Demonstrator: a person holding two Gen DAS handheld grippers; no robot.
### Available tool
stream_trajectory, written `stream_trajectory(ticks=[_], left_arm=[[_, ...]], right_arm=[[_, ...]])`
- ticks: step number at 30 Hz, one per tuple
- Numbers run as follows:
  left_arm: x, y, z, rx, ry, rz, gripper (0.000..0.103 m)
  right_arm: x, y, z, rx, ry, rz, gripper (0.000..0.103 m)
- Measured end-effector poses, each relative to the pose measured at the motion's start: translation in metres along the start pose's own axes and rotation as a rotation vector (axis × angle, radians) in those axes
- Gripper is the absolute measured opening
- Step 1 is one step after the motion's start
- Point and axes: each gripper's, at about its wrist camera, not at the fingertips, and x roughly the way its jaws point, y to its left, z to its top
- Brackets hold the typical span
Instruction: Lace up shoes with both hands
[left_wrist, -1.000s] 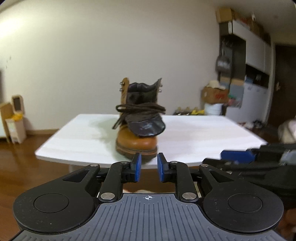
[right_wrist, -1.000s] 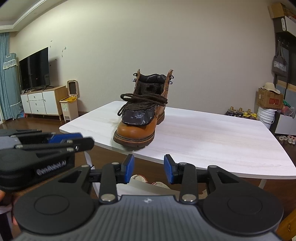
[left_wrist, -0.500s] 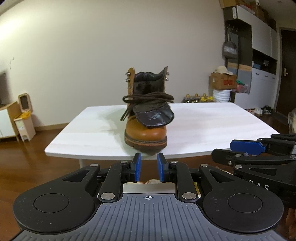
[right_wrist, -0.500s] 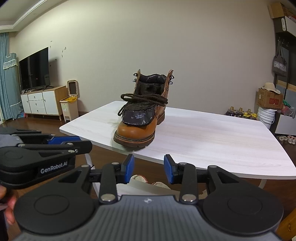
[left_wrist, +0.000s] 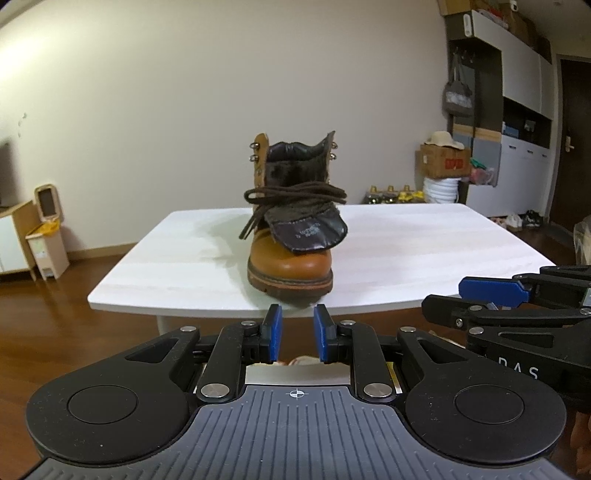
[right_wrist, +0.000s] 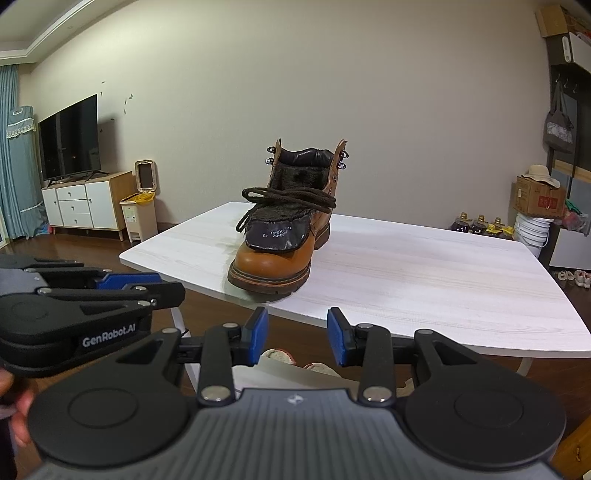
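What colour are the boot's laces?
Dark brown laces, piled loosely over the tan boot; clearest in the right wrist view.

Side of the black left gripper (right_wrist: 92, 291), left of the tan leather boot (right_wrist: 284, 229): we read "GenRobot.AI" in white letters.
Side of the black right gripper (left_wrist: 517, 306), right of the boot: we read only "DAS"; the rest is cut off.
Folded-down dark tongue (right_wrist: 279, 234) of the boot: we see small white printed digits, upside down and too small to read surely.
Brown cardboard box (left_wrist: 445, 164), right of the boot: red marks, unreadable to us.
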Motion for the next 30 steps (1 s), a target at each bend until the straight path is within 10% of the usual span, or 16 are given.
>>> stream_trajectory(ticks=[30], left_arm=[[0.002, -0.0018, -0.0023, 0.0, 0.008, -0.007, 0.021]], right_arm=[[0.0003, -0.0006, -0.0022, 0.001, 0.006, 0.001, 0.039]])
